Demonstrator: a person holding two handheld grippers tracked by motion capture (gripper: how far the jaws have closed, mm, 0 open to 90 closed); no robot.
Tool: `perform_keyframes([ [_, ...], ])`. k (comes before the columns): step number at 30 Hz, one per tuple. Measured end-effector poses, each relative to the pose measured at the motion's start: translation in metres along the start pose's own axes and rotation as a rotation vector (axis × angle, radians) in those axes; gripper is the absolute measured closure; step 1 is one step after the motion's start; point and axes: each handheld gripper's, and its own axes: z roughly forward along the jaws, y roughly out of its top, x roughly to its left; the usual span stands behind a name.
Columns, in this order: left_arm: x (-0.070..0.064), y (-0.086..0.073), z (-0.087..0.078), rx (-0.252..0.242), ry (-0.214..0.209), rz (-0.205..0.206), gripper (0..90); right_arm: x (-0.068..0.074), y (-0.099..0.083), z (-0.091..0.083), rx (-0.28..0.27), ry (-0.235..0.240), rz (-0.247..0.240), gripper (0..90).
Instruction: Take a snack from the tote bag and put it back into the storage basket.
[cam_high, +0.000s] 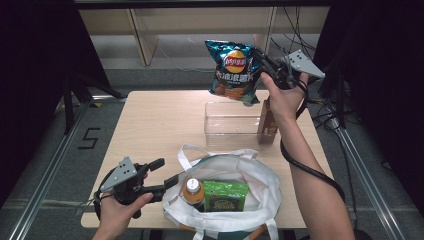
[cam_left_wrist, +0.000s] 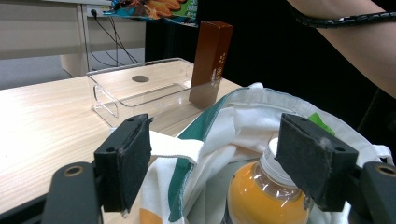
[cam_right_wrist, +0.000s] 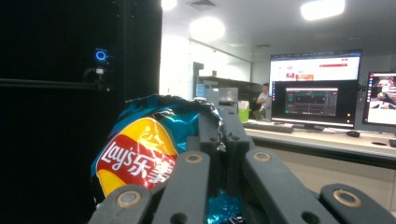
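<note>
High view, right claw pinching chip bag above clear bin, brown box beside

Teal chip bag w/ red-yellow logo, white-green tote, brown box

you've got 1 chip bag | 1 clear plastic bin | 1 brown box standing in it | 1 white tote bag | inside it 1 orange juice bottle + 1 green box | 2 claws: left claw, right claw | all on 1 surface
</note>
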Motion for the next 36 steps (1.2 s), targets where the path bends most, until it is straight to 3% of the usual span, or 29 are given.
perform_keyframes([
  [7,0.000,0.000,0.000,-0.001,0.000,-0.001,25.7,-0.006,-0.003,0.005,0.007,-0.013,-0.024,90.0],
  [12,0.000,-0.001,0.002,-0.008,-0.009,-0.002,25.6,-0.009,-0.007,0.005,0.019,-0.025,0.000,90.0],
  [18,0.000,0.000,0.001,0.000,0.000,0.000,25.6,-0.015,-0.010,0.006,0.026,-0.029,0.007,89.9],
  [21,0.000,0.000,0.001,0.001,0.000,0.000,25.6,-0.021,-0.009,0.008,0.029,-0.026,-0.019,89.9],
  [23,0.001,0.000,0.001,0.001,-0.004,0.007,25.6,-0.021,-0.009,0.008,0.032,-0.032,0.003,89.9],
  [36,0.000,0.001,0.002,0.003,-0.006,0.012,25.6,-0.030,-0.012,0.007,0.054,-0.052,0.010,89.9],
])
